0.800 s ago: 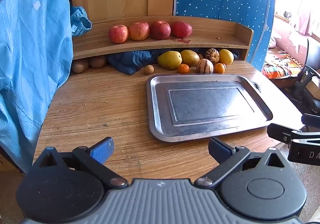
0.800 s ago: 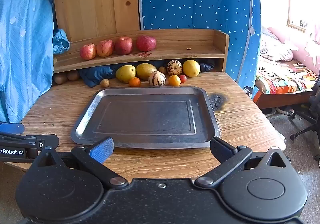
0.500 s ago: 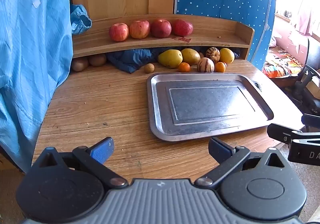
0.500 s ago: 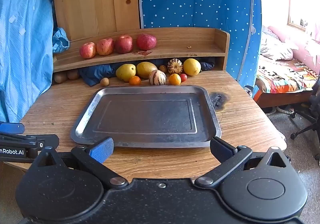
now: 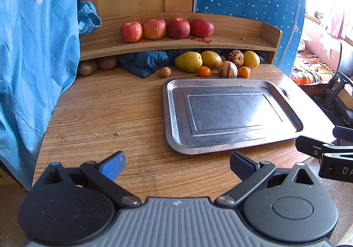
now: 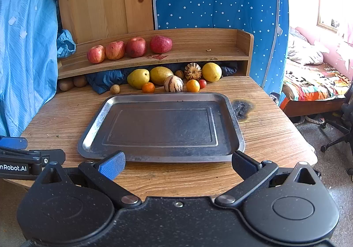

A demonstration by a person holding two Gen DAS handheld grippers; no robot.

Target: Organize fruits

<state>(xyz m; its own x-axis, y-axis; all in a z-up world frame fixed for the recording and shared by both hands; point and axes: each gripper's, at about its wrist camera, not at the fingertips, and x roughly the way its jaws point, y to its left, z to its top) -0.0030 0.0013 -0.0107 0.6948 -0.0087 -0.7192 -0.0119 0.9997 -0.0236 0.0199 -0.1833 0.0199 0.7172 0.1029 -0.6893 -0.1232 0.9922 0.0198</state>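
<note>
An empty metal tray [image 6: 88,134] [image 5: 174,136] lies on the wooden table. Behind it, under a wooden shelf [image 6: 198,55], sit a yellow-green pear [image 6: 138,78], a mango [image 6: 161,74], two striped melons [image 6: 173,84], a lemon [image 6: 211,72], two small oranges [image 6: 148,87] and a small red fruit [image 6: 202,83]. Several red apples [image 6: 135,47] [image 5: 154,29] stand in a row on the shelf. My left gripper [image 5: 177,164] hovers open over the table's near edge, left of the tray. Open and holding nothing, my right gripper [image 6: 177,164] is just in front of the tray's near rim.
Brown kiwis [image 6: 66,84] and a small brown fruit [image 6: 115,89] lie at the back left beside a dark blue cloth [image 6: 103,80]. A light blue garment [image 5: 33,59] hangs at the left. A burn mark [image 6: 241,108] is right of the tray. A bed and an office chair stand off right.
Both grippers have eased slightly forward and upward, so the shelf and fruit sit a little lower in view. Both stay open; no fruit has moved.
</note>
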